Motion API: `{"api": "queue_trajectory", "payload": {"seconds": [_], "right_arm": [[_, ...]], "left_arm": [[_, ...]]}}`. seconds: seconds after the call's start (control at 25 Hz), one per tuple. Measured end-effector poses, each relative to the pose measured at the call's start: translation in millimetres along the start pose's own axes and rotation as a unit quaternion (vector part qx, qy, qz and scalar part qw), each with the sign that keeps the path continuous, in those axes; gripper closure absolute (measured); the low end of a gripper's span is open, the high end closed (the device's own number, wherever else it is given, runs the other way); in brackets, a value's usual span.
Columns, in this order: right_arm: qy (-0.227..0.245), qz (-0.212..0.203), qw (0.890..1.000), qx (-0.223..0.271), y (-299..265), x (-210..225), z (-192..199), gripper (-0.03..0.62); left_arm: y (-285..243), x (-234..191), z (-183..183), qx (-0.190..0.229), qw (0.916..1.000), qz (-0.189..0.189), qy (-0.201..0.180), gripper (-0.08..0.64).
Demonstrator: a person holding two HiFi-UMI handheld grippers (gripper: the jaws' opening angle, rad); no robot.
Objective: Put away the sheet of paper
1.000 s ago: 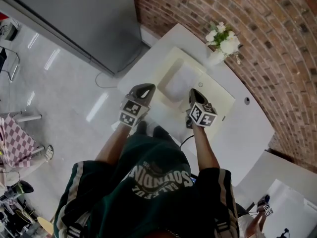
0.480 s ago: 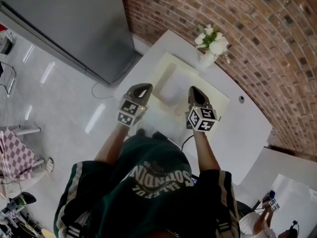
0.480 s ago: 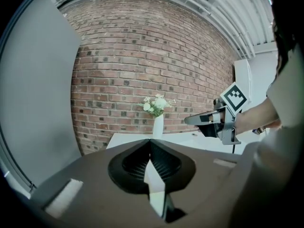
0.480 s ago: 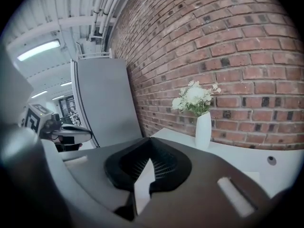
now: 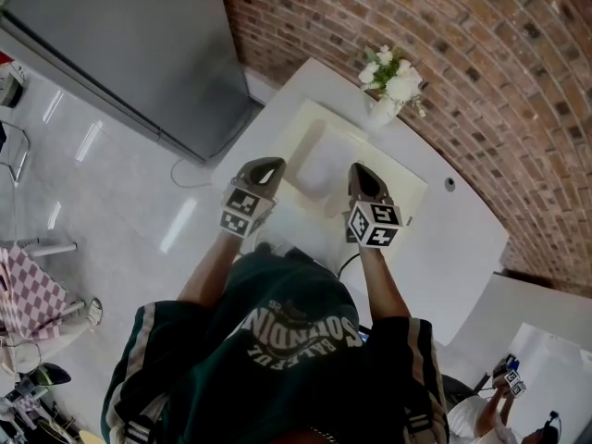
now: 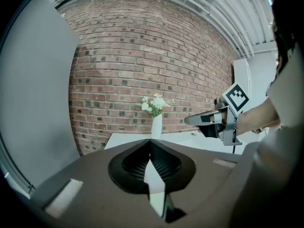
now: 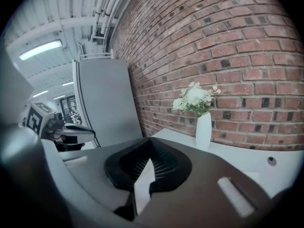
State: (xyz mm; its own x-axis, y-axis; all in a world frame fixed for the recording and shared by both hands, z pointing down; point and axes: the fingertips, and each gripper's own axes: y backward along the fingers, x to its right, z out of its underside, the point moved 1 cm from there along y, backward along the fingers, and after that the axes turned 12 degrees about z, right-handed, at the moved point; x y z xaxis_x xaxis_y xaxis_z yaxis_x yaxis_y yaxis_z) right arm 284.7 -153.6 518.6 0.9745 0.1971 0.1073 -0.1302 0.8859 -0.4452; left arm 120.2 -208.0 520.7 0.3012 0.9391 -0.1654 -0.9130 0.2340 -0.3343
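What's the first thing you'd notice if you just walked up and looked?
Two tools with black-and-white checker cubes: the left hand-held gripper and the right hand-held gripper, both shut, side by side over the white table. Between them shows the pale sheet of paper, over a cream tray. Behind, a vase of white flowers stands against the red brick wall.

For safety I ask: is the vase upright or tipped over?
Upright: the vase stands on its base on the table, with the flowers on top.
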Motion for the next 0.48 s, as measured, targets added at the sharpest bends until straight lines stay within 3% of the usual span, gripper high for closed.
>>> {"api": "queue_trajectory", "payload": {"seconds": [0.48], "right_arm": [[-0.006,-0.004,1.000,-0.004,-3.6,-1.7,6.2,0.592]], "left_arm": [[-3.1,-1.4,6.0,-0.004,1.0000,-0.004,0.007,0.549]]}}
